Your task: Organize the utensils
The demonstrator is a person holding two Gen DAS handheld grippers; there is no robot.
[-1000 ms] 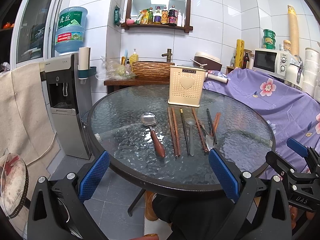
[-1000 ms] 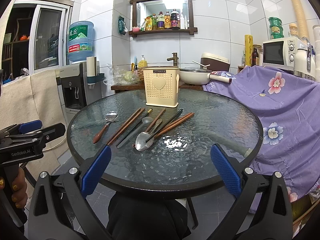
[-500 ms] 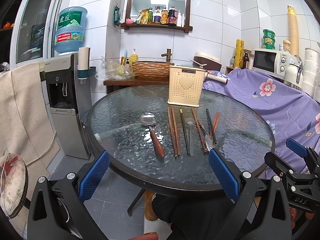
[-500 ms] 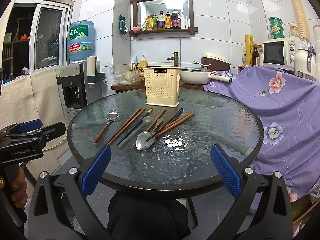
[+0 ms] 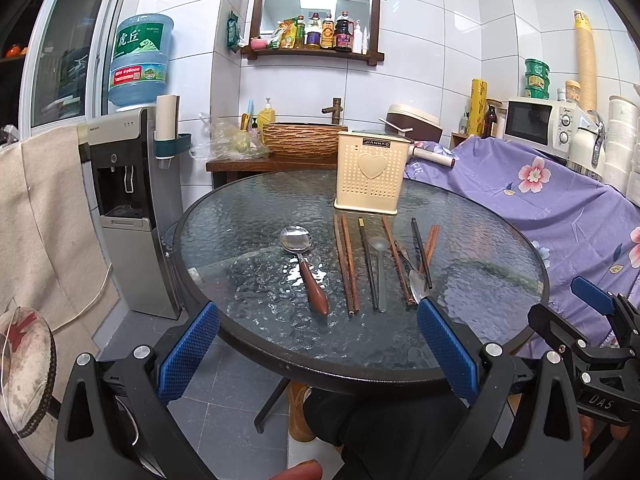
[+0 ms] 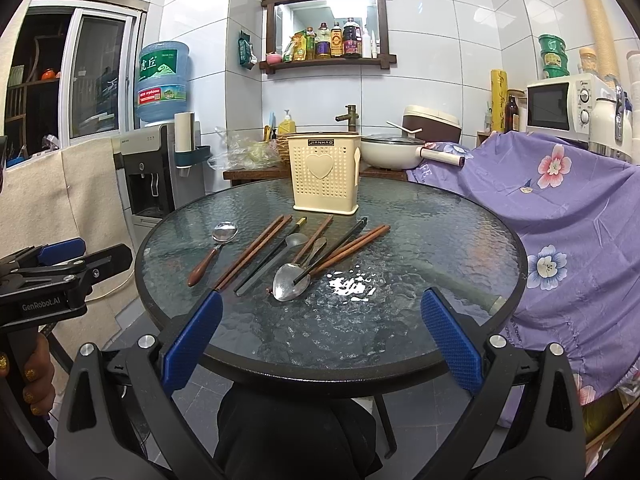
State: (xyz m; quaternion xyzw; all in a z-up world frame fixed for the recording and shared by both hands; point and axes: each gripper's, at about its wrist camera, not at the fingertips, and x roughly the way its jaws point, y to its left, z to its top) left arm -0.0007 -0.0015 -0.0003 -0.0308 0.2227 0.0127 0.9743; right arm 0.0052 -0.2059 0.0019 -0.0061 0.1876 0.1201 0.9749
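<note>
From the left wrist, the left gripper (image 5: 318, 350) hangs wide open and empty short of the round glass table (image 5: 248, 336). The wooden-handled spoon (image 5: 305, 266) lies nearest; the cream holder (image 5: 372, 172) stands behind. A good start is probably pinching that handle mid-length.

From the right wrist, the right gripper (image 6: 320, 340) gapes equally, holding nothing. The metal spoon (image 6: 289, 281) lies under 1 black chopstick (image 6: 332, 250), so lift that first. White tiles and a water dispenser (image 6: 154, 168) back the room.

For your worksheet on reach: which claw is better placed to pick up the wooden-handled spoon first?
Probably the left claw: it is open and the wooden-handled spoon lies almost straight ahead of it, while the right claw faces the chopsticks.
</note>
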